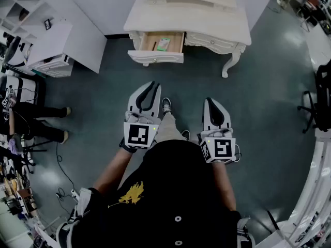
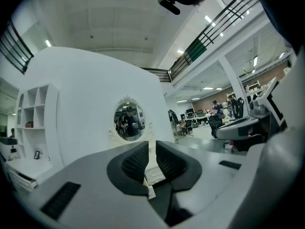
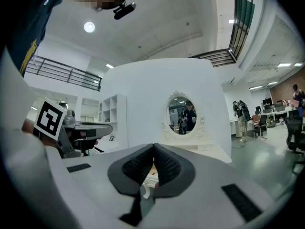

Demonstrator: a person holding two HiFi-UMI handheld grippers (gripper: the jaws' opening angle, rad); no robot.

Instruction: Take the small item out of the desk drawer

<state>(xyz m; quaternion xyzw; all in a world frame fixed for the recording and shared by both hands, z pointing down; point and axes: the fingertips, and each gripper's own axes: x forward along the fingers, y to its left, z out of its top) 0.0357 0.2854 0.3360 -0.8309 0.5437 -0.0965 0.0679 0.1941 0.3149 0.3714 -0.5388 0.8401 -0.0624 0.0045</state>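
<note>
A white ornate desk [image 1: 207,19] stands ahead across the floor, its left drawer [image 1: 155,57] pulled open. A small green and white item [image 1: 163,44] lies inside the drawer, towards its right side. My left gripper [image 1: 151,84] and right gripper [image 1: 212,101] are held level, side by side, well short of the desk. Both are shut with nothing between their pads. In the left gripper view the left gripper [image 2: 151,144] points at the desk's oval mirror [image 2: 129,120]. The right gripper [image 3: 153,149] faces the same mirror [image 3: 185,114].
A white shelf unit [image 1: 51,40] stands left of the desk. A person's legs [image 1: 36,120] are at the far left, with cables [image 1: 62,164] on the floor nearby. An office chair [image 1: 320,102] is at the right edge. Grey floor lies between me and the desk.
</note>
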